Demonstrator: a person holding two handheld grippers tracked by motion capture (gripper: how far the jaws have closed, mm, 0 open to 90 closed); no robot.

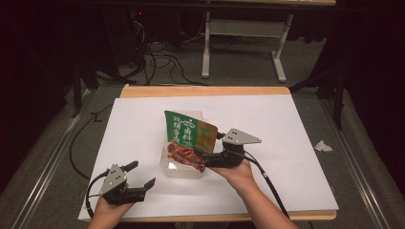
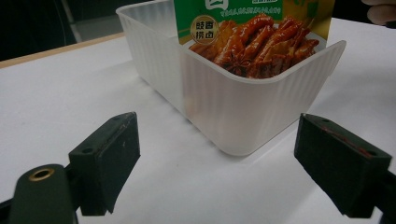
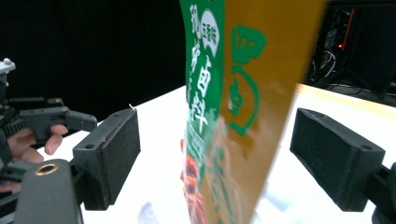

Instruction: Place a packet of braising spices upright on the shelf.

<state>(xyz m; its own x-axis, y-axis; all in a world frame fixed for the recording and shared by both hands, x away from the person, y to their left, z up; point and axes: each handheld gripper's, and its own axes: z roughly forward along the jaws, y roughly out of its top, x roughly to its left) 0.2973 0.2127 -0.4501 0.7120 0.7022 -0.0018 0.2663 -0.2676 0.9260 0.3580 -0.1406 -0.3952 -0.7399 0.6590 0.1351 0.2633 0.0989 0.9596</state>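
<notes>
Snack packet [image 1: 190,138]: stands tilted in the clear plastic tub [image 1: 173,170] mid-bench [image 1: 296,157], long axis leaning up and away.
Right claw [image 1: 199,153]: jaws apart either side of the packet, not pressing; nearer hand.
Left claw [image 1: 142,174]: apart, empty, facing the tub's near corner.

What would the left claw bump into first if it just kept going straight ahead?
Most likely the near corner of the clear plastic tub holding the snack pouch. The open left claw points at that corner, with bare white table between them; the gap is hard to judge.
</notes>
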